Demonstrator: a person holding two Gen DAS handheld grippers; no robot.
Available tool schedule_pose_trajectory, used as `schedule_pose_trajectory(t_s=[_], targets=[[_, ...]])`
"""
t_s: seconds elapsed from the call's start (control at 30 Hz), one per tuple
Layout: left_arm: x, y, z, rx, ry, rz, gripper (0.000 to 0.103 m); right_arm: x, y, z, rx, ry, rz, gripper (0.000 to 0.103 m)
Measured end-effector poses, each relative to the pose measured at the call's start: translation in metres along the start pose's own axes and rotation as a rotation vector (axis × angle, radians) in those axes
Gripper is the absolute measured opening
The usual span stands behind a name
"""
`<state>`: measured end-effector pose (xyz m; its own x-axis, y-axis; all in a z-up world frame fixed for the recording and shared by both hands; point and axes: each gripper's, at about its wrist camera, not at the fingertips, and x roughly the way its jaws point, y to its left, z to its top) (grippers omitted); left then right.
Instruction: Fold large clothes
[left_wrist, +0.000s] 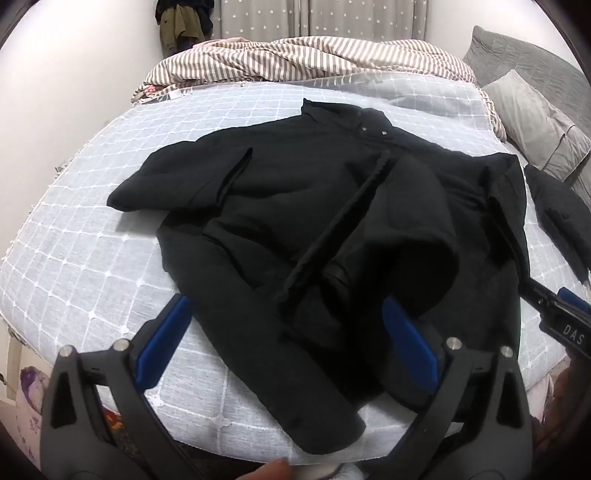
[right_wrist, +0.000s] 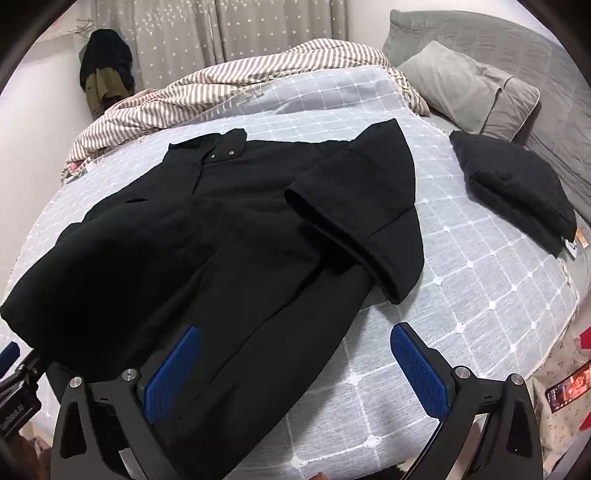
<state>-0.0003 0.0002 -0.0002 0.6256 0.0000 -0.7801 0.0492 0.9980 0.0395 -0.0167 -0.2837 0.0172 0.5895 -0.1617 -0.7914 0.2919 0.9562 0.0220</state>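
1. On the bed's pale grid-patterned cover (left_wrist: 92, 229), a black jacket (left_wrist: 295, 206) lies spread flat, collar with two metal snaps toward the far side and hem toward the near edge.
2. Far left in the left wrist view, dark and olive clothes (left_wrist: 181, 26) hang on the wall beside a star-printed curtain (left_wrist: 332, 14).
3. Next, the jacket's left sleeve lies folded in over the chest; a striped blanket (left_wrist: 295, 55) is bunched along the far side of the bed beyond the collar.
4. Over the near hem hovers the left gripper (left_wrist: 284, 328), jaws spread wide with nothing between them but the jacket's lower corner beneath; its blue pads (left_wrist: 406, 339) press on nothing.
5. Further right, the right gripper (right_wrist: 295, 365) also stands wide open and empty, one pad over the jacket's hem, the other over bare cover.
6. Right of that, the jacket's other sleeve (right_wrist: 354, 206) lies doubled back across the body.
7. Well apart to the right rests a folded black garment (right_wrist: 513, 188), with a grey pillow (right_wrist: 465, 85) beyond it.
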Motion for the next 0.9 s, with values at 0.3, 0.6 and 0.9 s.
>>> schedule_pose_trajectory(t_s=[0.3,0.6,0.9], targets=[[0.0,-0.003,-0.001,-0.009,0.016,-0.026,0.102,-0.008,0.034,-0.004,-0.038,-0.021,-0.057,0.103],[0.003,0.002,-0.001,-0.015,0.016,-0.045,0.102,0.004,0.002,-0.001,0.014,0.022,0.024,0.103],[0.002,0.0,-0.001,-0.011,0.014,-0.06,0.102,0.004,0.003,-0.002,0.004,0.024,0.021,0.103]])
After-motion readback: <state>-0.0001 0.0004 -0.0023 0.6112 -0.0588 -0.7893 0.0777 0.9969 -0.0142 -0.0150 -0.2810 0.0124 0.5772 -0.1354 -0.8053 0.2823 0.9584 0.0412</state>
